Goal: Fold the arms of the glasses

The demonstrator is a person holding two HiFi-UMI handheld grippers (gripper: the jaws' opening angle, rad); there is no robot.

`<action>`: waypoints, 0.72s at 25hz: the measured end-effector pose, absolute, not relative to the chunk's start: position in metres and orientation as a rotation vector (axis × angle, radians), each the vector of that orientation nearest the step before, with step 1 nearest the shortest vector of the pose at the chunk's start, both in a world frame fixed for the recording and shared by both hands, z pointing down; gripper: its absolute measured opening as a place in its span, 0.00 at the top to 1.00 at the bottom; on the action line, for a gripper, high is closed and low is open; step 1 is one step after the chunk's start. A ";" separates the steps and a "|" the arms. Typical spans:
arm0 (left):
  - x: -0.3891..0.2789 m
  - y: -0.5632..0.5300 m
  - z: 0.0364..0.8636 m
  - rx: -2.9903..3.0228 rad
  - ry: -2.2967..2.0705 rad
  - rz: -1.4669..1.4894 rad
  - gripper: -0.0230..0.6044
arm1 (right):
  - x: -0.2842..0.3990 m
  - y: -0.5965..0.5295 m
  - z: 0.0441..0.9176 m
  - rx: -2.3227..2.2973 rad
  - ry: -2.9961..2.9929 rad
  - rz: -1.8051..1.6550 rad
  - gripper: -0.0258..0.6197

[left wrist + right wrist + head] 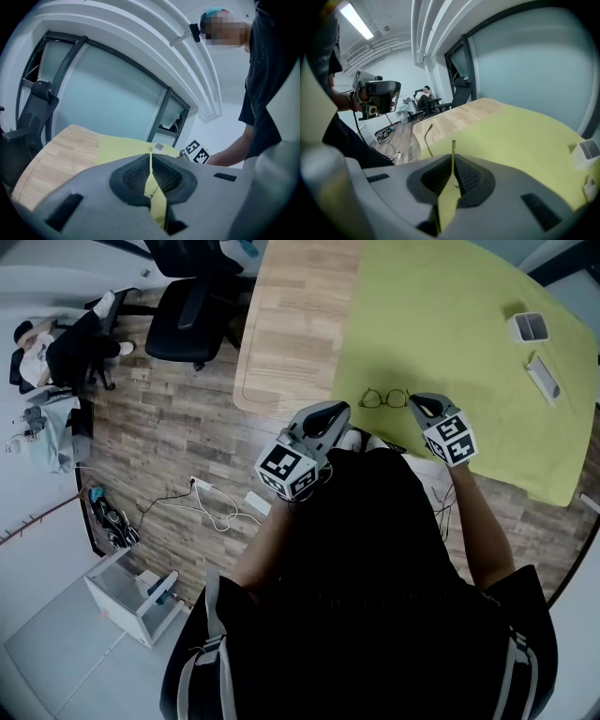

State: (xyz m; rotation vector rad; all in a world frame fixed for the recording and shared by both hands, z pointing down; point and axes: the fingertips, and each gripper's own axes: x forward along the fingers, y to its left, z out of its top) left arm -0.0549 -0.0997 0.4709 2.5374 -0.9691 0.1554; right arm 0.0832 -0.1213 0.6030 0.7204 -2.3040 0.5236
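Thin-rimmed glasses [384,398] lie on the yellow-green mat [450,334], close to its near edge. My right gripper [419,401] sits at their right end. In the right gripper view this gripper [453,164] is shut on one thin glasses arm [453,147], which sticks up from between the jaws. The other arm [427,137] curves up to the left, free. My left gripper [339,410] hangs just left of the glasses, off the mat's corner. Its jaws [151,164] stand shut, with only a sliver of mat showing between them.
A white two-slot box [530,326] and a flat grey case [542,377] lie at the mat's far right. The mat covers part of a wooden table [291,324]. A black office chair [192,315] stands beyond the table's left edge. Cables and a power strip [255,503] lie on the floor.
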 end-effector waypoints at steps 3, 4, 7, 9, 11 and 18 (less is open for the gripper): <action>-0.051 -0.099 0.471 2.543 -0.952 0.154 0.92 | 0.083 -0.115 0.606 0.721 -2.300 0.542 0.90; -0.049 -0.098 0.470 2.545 -0.946 0.153 0.92 | 0.083 -0.114 0.608 0.719 -2.301 0.538 0.90; -0.049 -0.094 0.470 2.541 -0.939 0.151 0.92 | 0.078 -0.112 0.609 0.704 -2.310 0.526 0.90; -0.050 -0.092 0.470 2.534 -0.941 0.154 0.92 | 0.073 -0.112 0.610 0.687 -2.314 0.524 0.90; -0.052 -0.090 0.471 2.528 -0.945 0.158 0.92 | 0.068 -0.110 0.611 0.671 -2.317 0.523 0.90; -0.065 -0.083 0.469 2.516 -0.978 0.171 0.92 | 0.041 -0.107 0.618 0.598 -2.320 0.477 0.90</action>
